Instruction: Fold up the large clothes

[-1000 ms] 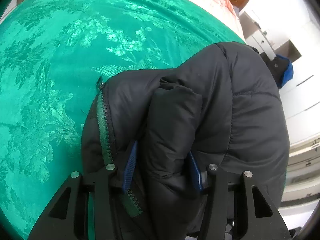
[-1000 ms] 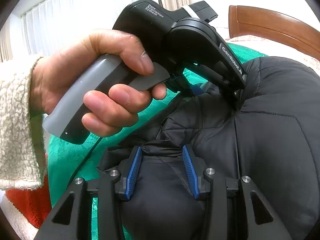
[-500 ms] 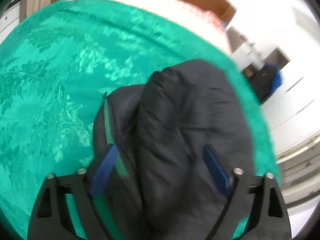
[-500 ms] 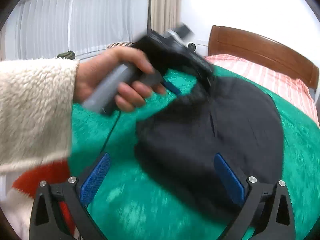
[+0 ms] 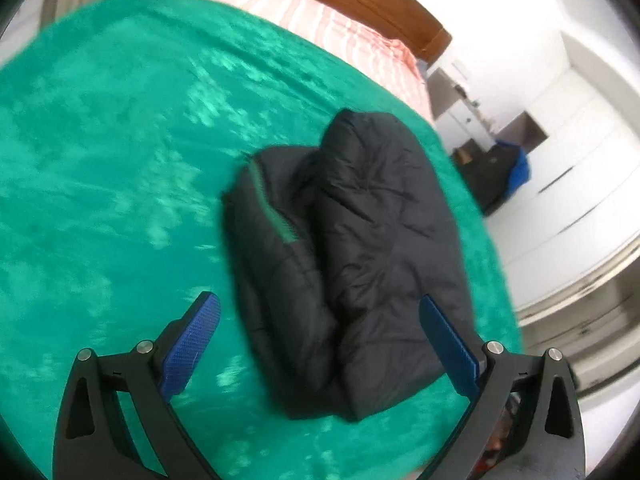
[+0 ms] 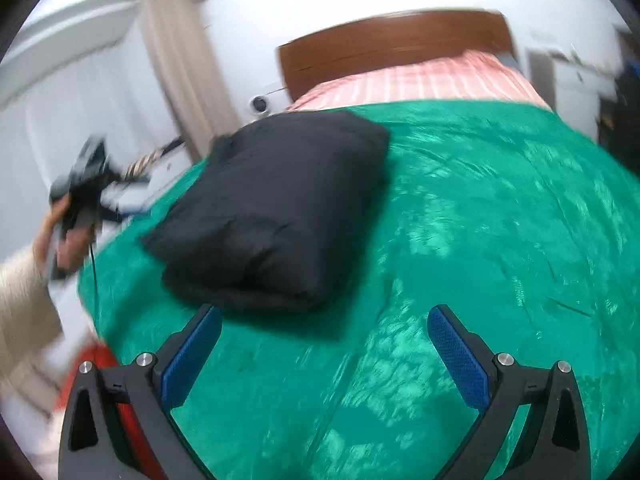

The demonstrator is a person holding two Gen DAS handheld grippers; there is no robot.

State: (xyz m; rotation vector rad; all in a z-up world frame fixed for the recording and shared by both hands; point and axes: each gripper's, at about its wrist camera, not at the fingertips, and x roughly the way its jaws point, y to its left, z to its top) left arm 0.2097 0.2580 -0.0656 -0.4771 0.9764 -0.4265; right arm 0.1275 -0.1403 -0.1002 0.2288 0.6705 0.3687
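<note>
A black puffer jacket (image 5: 360,248) lies folded into a thick bundle on the green bedspread (image 5: 120,160), its green zipper strip (image 5: 276,216) showing on the left side. My left gripper (image 5: 318,304) hovers just short of the bundle's near end with its jaws opening; the blue pads touch nothing. In the right wrist view the same jacket (image 6: 276,208) sits ahead and to the left of my right gripper (image 6: 325,312), which is open over bare bedspread (image 6: 500,220). The left gripper (image 6: 84,184), held by a hand, appears blurred at the far left.
A wooden headboard (image 6: 392,48) and a pink striped sheet (image 6: 420,80) lie beyond the green cover. White cupboards (image 5: 560,160) and a dark bag with blue (image 5: 508,172) stand past the bed's right edge. A beige curtain (image 6: 180,68) hangs at left, and something red (image 6: 100,364) lies below the bed's edge.
Both grippers let go of the jacket, opened wide and pulled back from it. The right gripper swung away to the right, so the bundle now lies free on the bed.
</note>
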